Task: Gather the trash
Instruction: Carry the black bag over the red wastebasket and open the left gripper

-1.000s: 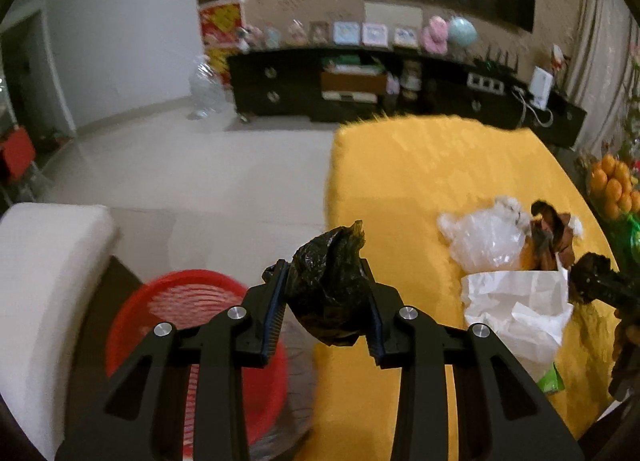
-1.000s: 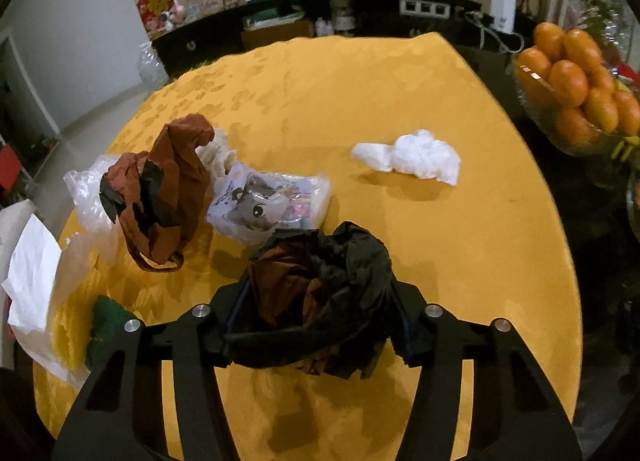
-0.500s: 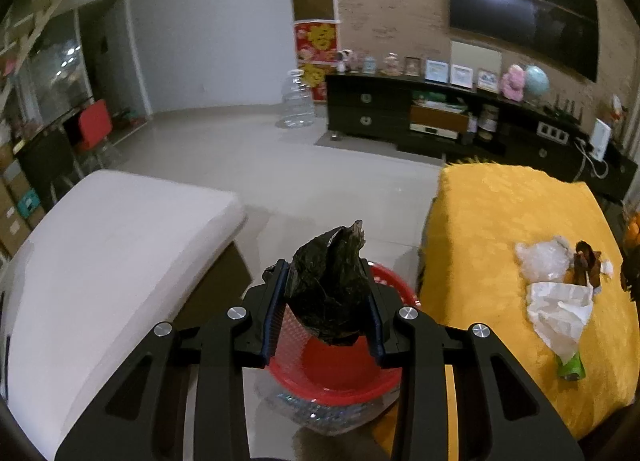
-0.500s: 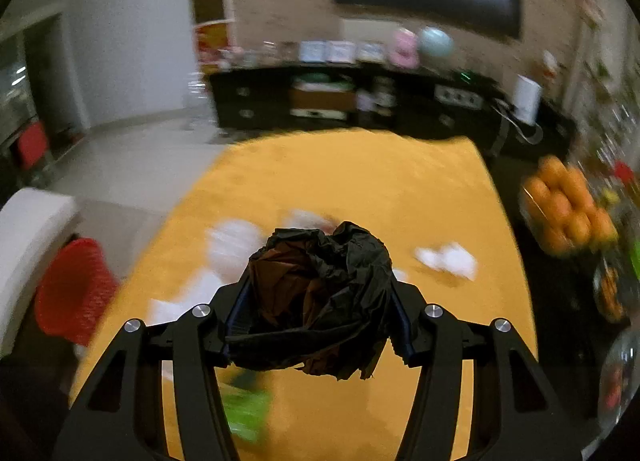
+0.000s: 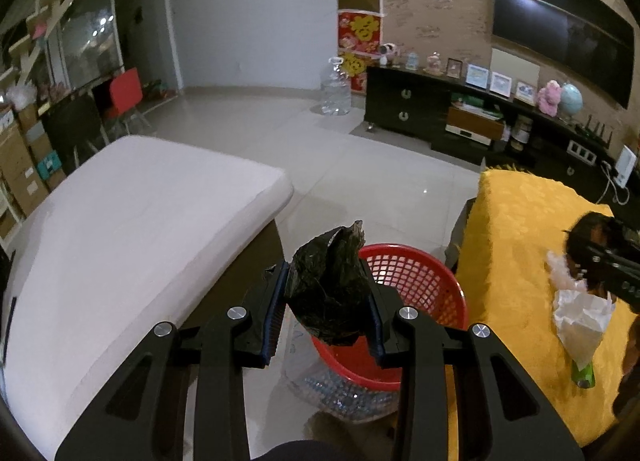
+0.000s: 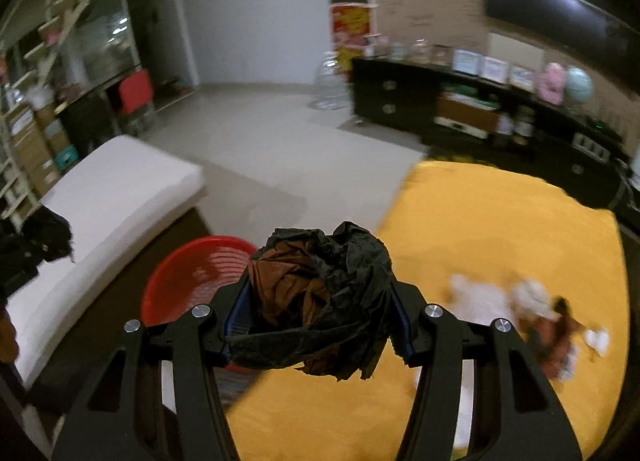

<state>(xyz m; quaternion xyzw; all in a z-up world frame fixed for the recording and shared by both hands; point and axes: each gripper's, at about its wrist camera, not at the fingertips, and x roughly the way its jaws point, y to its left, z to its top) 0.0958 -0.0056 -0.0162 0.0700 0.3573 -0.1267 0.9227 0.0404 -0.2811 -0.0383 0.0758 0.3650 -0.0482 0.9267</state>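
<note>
My left gripper (image 5: pixel 326 301) is shut on a crumpled black plastic bag (image 5: pixel 330 289) and holds it above the near rim of a red mesh basket (image 5: pixel 416 301) that stands on the floor beside the yellow table (image 5: pixel 520 229). My right gripper (image 6: pixel 316 313) is shut on a larger black and brown crumpled bag (image 6: pixel 320 293), held over the table's left edge; the red basket (image 6: pixel 188 273) lies below and to its left. The right gripper with its wad also shows at the right edge of the left wrist view (image 5: pixel 600 257).
More trash lies on the yellow table: a white paper bag (image 5: pixel 580 313), clear plastic (image 5: pixel 558 269), a green item (image 5: pixel 584 375) and a brown wrapper (image 6: pixel 556 329). A white cushioned seat (image 5: pixel 120 229) stands left of the basket. A dark TV cabinet (image 5: pixel 460 117) lines the far wall.
Both grippers have swung left, away from the table and toward the red basket, each still holding its bag. The basket now sits right under the left gripper.
</note>
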